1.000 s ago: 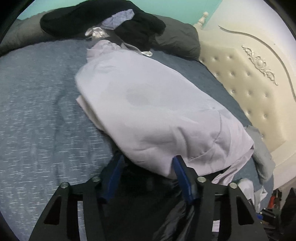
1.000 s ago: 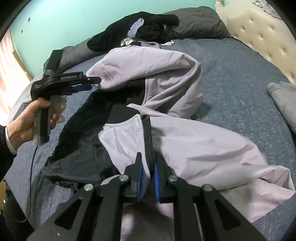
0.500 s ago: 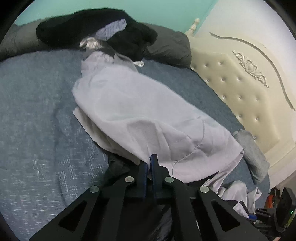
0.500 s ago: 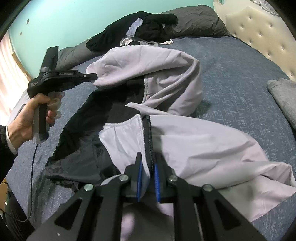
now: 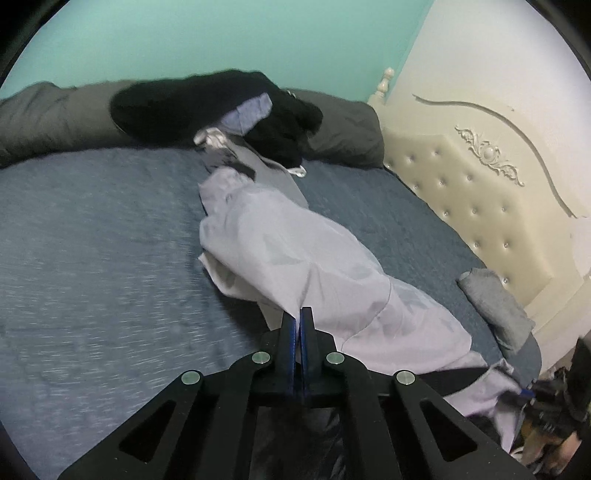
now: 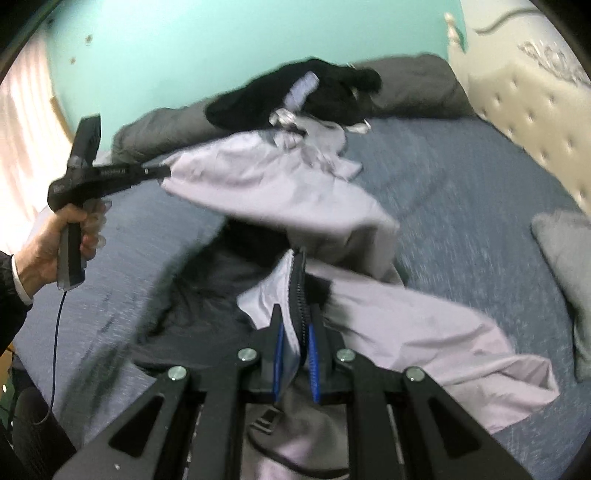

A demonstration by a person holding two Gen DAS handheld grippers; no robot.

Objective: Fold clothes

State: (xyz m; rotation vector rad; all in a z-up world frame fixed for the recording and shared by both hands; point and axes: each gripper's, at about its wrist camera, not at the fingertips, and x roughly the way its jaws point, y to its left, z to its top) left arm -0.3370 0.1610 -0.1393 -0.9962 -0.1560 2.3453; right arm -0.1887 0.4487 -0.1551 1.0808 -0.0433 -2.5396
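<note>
- Behind everything stands a mint-green painted wall, with a cream tufted headboard on the right side of the bed.
- Your work surface is a bed covered in a blue-grey flecked bedspread, with dark grey pillows along its far edge.
- Your pale lilac zip-up jacket with black lining lies across the middle of the bed, partly lifted off it at two places.
- Your left gripper has its blue-padded jaws pressed together on a fold of the jacket's lilac cloth.
- From the right wrist view, your left hand grips that tool's handle, and the cloth stretches out from its tip.
- Your right gripper is clamped on the jacket's front edge, right at the black zipper.
- A heap of black clothes sits on the pillows.
- A folded grey garment lies near the headboard, well apart from the jacket.
</note>
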